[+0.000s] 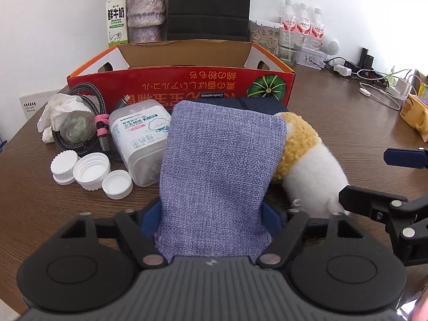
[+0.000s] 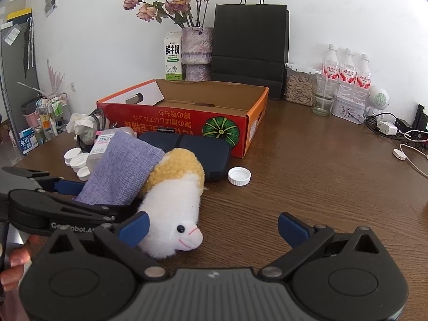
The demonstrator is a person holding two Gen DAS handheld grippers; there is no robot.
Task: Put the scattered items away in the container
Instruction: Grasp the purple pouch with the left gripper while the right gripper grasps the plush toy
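The purple fabric pouch point(image 1: 216, 165) is being clamped by the left gripper point(image 1: 214, 219), apparently pad-tight, its long axis running toward the cardboard box point(image 1: 182, 80) at twelve o'clock. The right gripper point(image 2: 212, 230) is being held agape, empty, beside the plush toy point(image 2: 174, 208).

Both views are bright and evenly lit by soft daylight, with no harsh glare. The white wall point(image 2: 334, 13) is nearly washed out. The wooden surface point(image 2: 307, 187) carries a mild sheen and only faint, soft shadows under the objects. Fisheye distortion bends straight lines toward the edges, and the corners go dark. Focus is sharp at centre, softening slightly at the rim.
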